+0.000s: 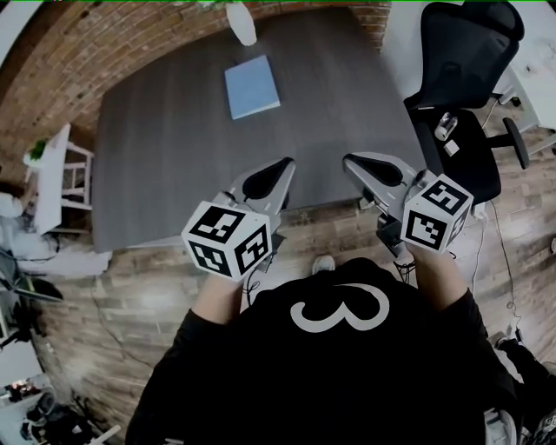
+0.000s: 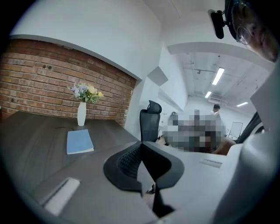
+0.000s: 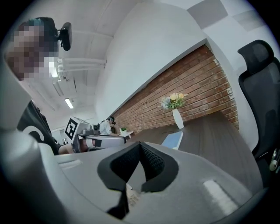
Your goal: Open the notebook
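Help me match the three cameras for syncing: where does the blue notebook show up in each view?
Head view: the blue notebook lies closed at upper centre, on the dark table.
Left gripper view: left of centre, just below the vase.
Right gripper view: slightly right of centre, again below the vase.
Shared landmark: the white vase of flowers, standing just behind the notebook.

Dark grey worktop (image 1: 174,165), wood-grain, brick wall along far edge. On it: closed light-blue notebook (image 1: 252,87) flat nr far side; white vase (image 1: 242,23) w/ flowers upright just behind, not touching.
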Motion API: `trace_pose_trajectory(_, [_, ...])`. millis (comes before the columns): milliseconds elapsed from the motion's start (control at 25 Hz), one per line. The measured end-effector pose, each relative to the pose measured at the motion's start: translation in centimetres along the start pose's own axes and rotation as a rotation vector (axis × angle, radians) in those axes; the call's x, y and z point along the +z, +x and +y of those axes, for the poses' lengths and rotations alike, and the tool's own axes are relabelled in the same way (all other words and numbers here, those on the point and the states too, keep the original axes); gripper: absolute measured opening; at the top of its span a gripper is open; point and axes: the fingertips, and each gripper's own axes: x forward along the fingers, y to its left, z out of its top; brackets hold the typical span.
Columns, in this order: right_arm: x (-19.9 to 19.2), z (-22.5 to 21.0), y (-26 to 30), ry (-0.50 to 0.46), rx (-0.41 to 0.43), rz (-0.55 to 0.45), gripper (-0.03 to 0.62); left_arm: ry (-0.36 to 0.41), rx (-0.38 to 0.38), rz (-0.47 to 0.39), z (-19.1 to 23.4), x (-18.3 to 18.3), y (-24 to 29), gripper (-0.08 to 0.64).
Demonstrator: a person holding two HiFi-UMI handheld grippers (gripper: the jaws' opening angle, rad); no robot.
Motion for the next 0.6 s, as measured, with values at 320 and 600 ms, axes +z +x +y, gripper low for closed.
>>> trace_pose_trajectory(320, [-1.2,-6.0,2.2,0.044,-0.034,0.034,0.002,0.001,0.044,0.004,4.6,-0.3,4.5,0.017])
trace_pose_trajectory(600, [-1.0,-11.6,5.9,0.096,-0.017,0.074,0.002,0.032,0.131,0.035,10.0,0.1,9.2,0.017])
